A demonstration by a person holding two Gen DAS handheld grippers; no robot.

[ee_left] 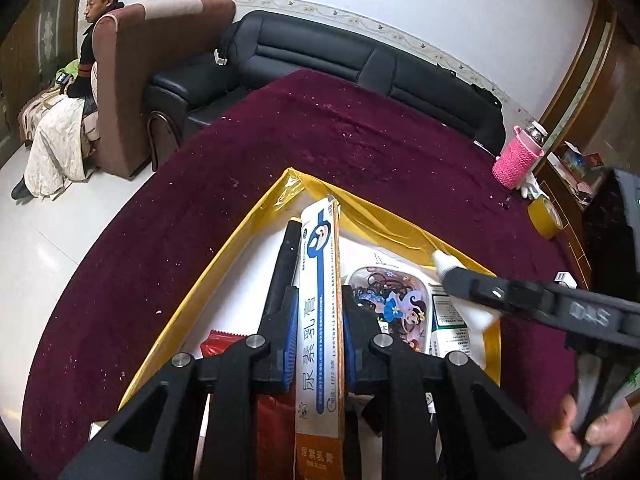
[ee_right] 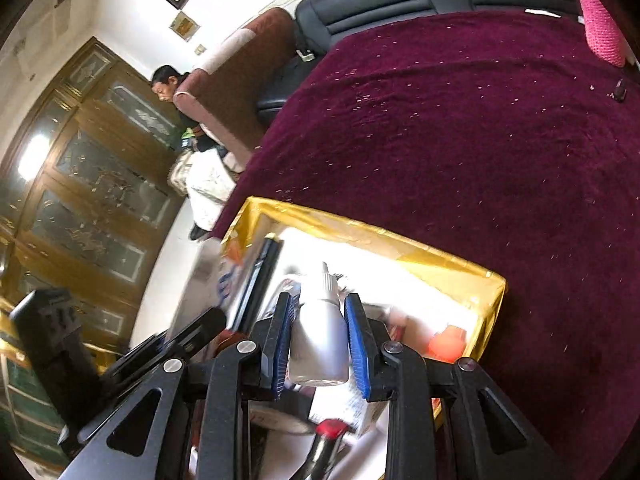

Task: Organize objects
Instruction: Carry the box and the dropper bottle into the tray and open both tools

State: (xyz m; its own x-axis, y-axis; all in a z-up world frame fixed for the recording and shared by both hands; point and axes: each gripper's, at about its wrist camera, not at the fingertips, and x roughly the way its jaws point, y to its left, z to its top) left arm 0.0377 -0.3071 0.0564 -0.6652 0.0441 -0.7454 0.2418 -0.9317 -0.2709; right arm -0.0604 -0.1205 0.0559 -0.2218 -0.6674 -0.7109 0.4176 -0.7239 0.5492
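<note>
The left gripper [ee_left: 319, 332] pinches a long white-and-orange ointment box [ee_left: 320, 320] between its blue pads, holding it over the yellow-taped open box [ee_left: 224, 264]. The right gripper [ee_right: 319, 332] clamps a small white dropper bottle [ee_right: 319, 340] above the same box. Inside lie a cartoon-printed pouch [ee_left: 390, 304] and a black pen [ee_left: 285, 264]. Beyond, on the maroon cloth [ee_left: 320, 128], stand a pink knitted-sleeve bottle [ee_left: 516, 158] and a tape roll [ee_left: 545, 218].

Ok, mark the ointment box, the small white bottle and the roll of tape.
ointment box [ee_left: 320, 300]: left wrist view, middle of its printed white face.
small white bottle [ee_right: 319, 332]: right wrist view, middle of its body, between the blue pads.
roll of tape [ee_left: 545, 216]: left wrist view, its yellow outer band.
</note>
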